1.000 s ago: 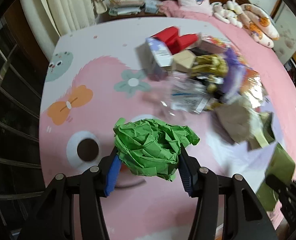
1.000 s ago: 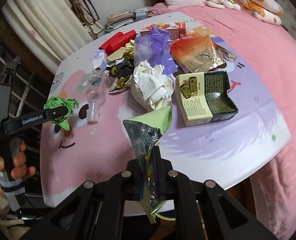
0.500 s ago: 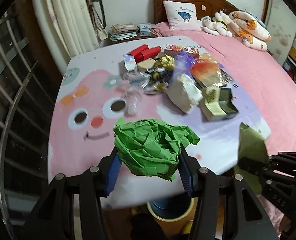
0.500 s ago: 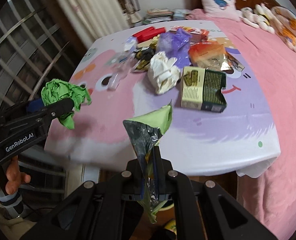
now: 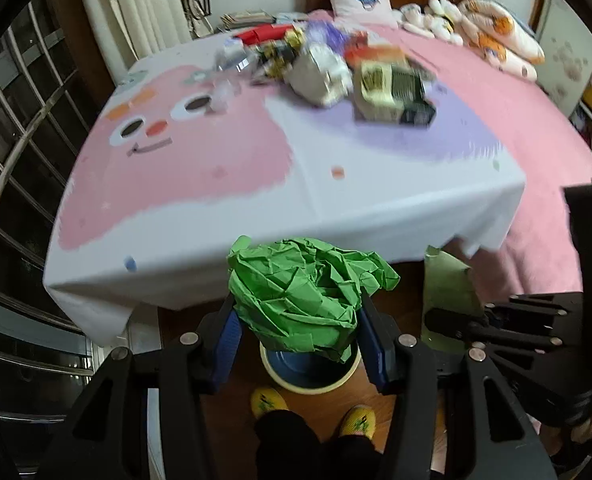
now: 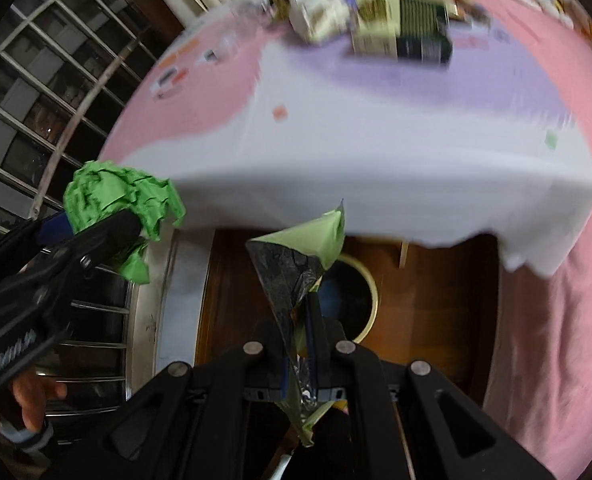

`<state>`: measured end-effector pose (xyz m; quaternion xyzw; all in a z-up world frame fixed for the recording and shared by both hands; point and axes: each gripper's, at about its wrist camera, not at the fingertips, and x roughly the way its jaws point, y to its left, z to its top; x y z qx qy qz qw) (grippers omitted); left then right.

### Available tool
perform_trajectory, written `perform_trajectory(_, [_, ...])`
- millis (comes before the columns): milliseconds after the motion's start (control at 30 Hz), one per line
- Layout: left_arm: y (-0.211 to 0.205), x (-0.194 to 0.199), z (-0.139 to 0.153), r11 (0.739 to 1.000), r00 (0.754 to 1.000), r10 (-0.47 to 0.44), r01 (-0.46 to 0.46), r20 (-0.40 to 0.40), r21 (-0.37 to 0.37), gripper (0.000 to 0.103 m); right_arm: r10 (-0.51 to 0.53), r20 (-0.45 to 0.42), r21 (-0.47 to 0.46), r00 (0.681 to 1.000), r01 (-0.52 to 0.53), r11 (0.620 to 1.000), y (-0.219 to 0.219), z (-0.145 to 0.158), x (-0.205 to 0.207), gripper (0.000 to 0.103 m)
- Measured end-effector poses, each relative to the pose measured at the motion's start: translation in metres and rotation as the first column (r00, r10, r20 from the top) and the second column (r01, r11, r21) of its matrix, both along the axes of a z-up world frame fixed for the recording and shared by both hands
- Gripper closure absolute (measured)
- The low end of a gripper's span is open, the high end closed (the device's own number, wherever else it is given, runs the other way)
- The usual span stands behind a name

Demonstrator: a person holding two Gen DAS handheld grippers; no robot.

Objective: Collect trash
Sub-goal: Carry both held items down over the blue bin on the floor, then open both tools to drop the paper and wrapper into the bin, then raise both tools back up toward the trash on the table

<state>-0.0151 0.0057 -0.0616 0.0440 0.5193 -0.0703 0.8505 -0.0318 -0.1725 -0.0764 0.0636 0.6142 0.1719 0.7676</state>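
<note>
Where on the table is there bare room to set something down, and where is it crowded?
The near half of the tablecloth is bare, from the front edge back to the cartoon face. The far end is crowded: white wad, green box and blurred wrappers behind.

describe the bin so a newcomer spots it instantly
Start at the table with the pink and white cartoon cloth, then look down past its near edge to the brown wooden floor. The bin stands there, right below the green paper ball held in the left tongs. It is the only round thing: cream rim, dark blue inside.
</note>
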Motion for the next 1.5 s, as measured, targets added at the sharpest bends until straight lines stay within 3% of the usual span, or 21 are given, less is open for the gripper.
perform_trajectory(200, [0.004,-0.005,-0.070,1.000,0.996,0.024,-0.024,-0.090,0.003,0.052,-0.036,-0.078,0.002,0.996,0.037,0.999,0.005,-0.078,-0.005,0.096])
perform_trajectory(433, [0.020,0.012,-0.180,0.997,0.977,0.079,-0.082,-0.198,-0.008,0.052,-0.072,-0.129,-0.015,0.989,0.070,0.997,0.014,-0.180,0.005,0.096])
perform_trajectory(700, [0.023,0.030,-0.272,0.998,0.971,0.067,-0.066,-0.229,0.013,0.050,-0.091,-0.153,-0.065,0.984,0.082,0.994,0.032,-0.279,0.017,0.093])
perform_trajectory(800, [0.022,0.034,-0.291,0.998,0.968,0.063,-0.063,-0.241,0.011,0.041,-0.094,-0.164,-0.067,0.982,0.084,0.994,0.039,-0.303,0.019,0.091])
perform_trajectory(867, [0.022,0.035,-0.303,0.998,0.964,0.055,-0.055,-0.260,0.006,0.029,-0.100,-0.165,-0.074,0.981,0.089,0.993,0.043,-0.311,0.021,0.078])
perform_trajectory(900, [0.023,0.035,-0.305,0.998,0.963,0.055,-0.055,-0.262,0.006,0.025,-0.106,-0.168,-0.072,0.980,0.095,0.993,0.043,-0.316,0.021,0.074])
perform_trajectory(967, [0.029,0.036,-0.309,0.998,0.963,0.062,-0.062,-0.264,0.010,0.015,-0.118,-0.179,-0.074,0.977,0.106,0.992,0.043,-0.322,0.022,0.050])
perform_trajectory(1000, [0.031,0.036,-0.311,0.998,0.962,0.065,-0.065,-0.265,0.009,0.013,-0.123,-0.179,-0.078,0.976,0.111,0.991,0.042,-0.324,0.021,0.046])
perform_trajectory(1067, [0.035,0.034,-0.310,0.998,0.962,0.068,-0.069,-0.263,0.004,0.008,-0.130,-0.173,-0.079,0.976,0.118,0.990,0.041,-0.325,0.020,0.045])
perform_trajectory(1300, [0.040,0.030,-0.292,0.998,0.971,0.059,-0.062,-0.230,-0.004,0.007,-0.148,-0.153,-0.060,0.977,0.140,0.988,0.037,-0.308,0.020,0.038])
perform_trajectory(1500, [0.042,0.023,-0.253,0.998,0.979,0.059,-0.061,-0.197,-0.001,0.007,-0.182,-0.128,-0.040,0.975,0.178,0.983,0.031,-0.277,0.019,0.038])
